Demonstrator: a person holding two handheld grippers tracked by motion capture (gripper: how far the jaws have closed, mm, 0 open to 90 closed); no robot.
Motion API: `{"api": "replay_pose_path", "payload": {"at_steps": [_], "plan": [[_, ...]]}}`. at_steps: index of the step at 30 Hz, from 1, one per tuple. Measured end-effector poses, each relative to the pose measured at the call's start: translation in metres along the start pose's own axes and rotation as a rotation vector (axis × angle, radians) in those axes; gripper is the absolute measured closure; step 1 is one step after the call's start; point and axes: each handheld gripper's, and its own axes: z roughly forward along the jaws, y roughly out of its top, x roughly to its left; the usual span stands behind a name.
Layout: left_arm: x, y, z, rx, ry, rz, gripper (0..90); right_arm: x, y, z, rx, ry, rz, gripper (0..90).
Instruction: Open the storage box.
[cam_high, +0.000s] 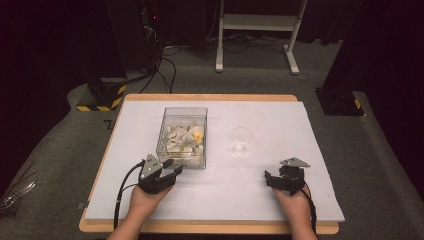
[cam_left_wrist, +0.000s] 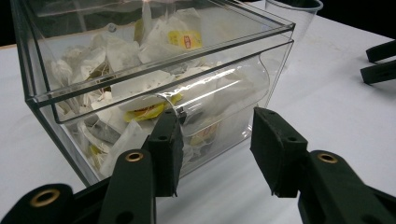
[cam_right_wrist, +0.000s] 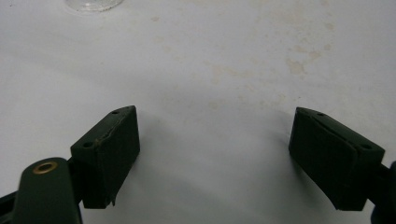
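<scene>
A clear plastic box (cam_high: 182, 136) holding several tea bags (cam_high: 187, 137) stands on the white table top (cam_high: 260, 195). My left gripper (cam_high: 171, 168) sits just in front of its near wall, jaws apart with nothing between them. In the left gripper view the box (cam_left_wrist: 154, 79) is close ahead, and the fingertips of my left gripper (cam_left_wrist: 217, 149) reach almost to its front wall. To the right of the box stands an empty clear cup (cam_high: 241, 140). My right gripper (cam_high: 284, 176) rests low over bare table, wide open and empty (cam_right_wrist: 215, 158).
Faint brownish stains (cam_right_wrist: 294, 65) mark the table ahead of the right gripper. The cup's base (cam_right_wrist: 93, 3) shows at the top left there. The right gripper's black jaws (cam_left_wrist: 380, 60) appear at the right edge of the left gripper view, beyond the cup (cam_left_wrist: 294, 14).
</scene>
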Motion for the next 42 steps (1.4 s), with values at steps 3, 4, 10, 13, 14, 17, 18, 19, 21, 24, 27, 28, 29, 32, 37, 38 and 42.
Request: {"api": "replay_pose_path", "payload": {"at_steps": [3,4,10,13,14,17,18,19,21,24,27,28,29,32,37,38,42], "plan": [[0.000,-0.001,-0.002,0.000,-0.003,0.001,54.1,0.000,0.000,0.000,0.000,0.000,0.000,16.3],[-0.001,-0.001,-0.002,-0.001,-0.003,0.000,54.1,0.000,0.000,0.000,0.000,-0.001,-0.001,16.3],[-0.002,-0.002,-0.004,0.002,-0.007,-0.003,54.3,0.000,0.000,0.000,0.000,-0.001,0.000,16.3],[-0.003,-0.002,-0.005,0.002,-0.005,0.000,54.5,0.000,0.000,0.000,0.000,-0.001,-0.001,16.3],[-0.003,-0.002,-0.006,0.001,-0.004,0.001,54.9,0.000,0.000,0.000,0.000,-0.001,-0.001,16.3],[-0.004,-0.003,-0.007,0.004,-0.003,0.005,55.6,0.000,0.000,0.000,0.000,-0.001,-0.001,16.3],[-0.004,-0.003,-0.007,0.004,-0.002,0.004,55.8,0.000,0.000,0.000,0.000,-0.001,-0.001,16.3],[-0.004,-0.003,-0.008,0.004,-0.002,0.006,55.8,0.000,0.000,0.000,0.000,-0.001,-0.001,16.3],[-0.005,-0.004,-0.009,0.003,-0.002,0.007,55.8,0.000,0.000,0.000,0.000,-0.001,0.000,16.3],[-0.005,-0.005,-0.010,0.001,-0.007,0.007,56.1,0.000,0.000,0.000,0.000,-0.001,0.000,16.3],[-0.006,-0.005,-0.011,0.004,-0.007,0.012,56.3,0.000,0.000,0.000,0.000,-0.001,-0.001,16.3],[-0.006,-0.005,-0.011,0.004,-0.007,0.012,56.4,0.000,0.000,0.000,0.000,-0.001,-0.001,16.3],[-0.006,-0.005,-0.012,0.005,-0.007,0.015,56.5,0.000,0.000,0.000,0.000,-0.001,-0.001,16.3],[-0.008,-0.006,-0.013,0.003,-0.009,0.012,56.7,0.000,0.000,0.000,0.000,-0.001,-0.001,16.3],[-0.009,-0.007,-0.015,0.005,-0.007,0.014,57.1,0.000,0.000,0.000,0.000,-0.002,-0.002,16.3],[-0.009,-0.007,-0.016,0.006,-0.007,0.015,57.1,0.000,0.000,0.000,0.000,-0.002,-0.002,16.3],[-0.011,-0.008,-0.017,0.005,-0.005,0.010,57.4,0.000,0.000,0.000,0.000,-0.002,-0.001,16.3]]}}
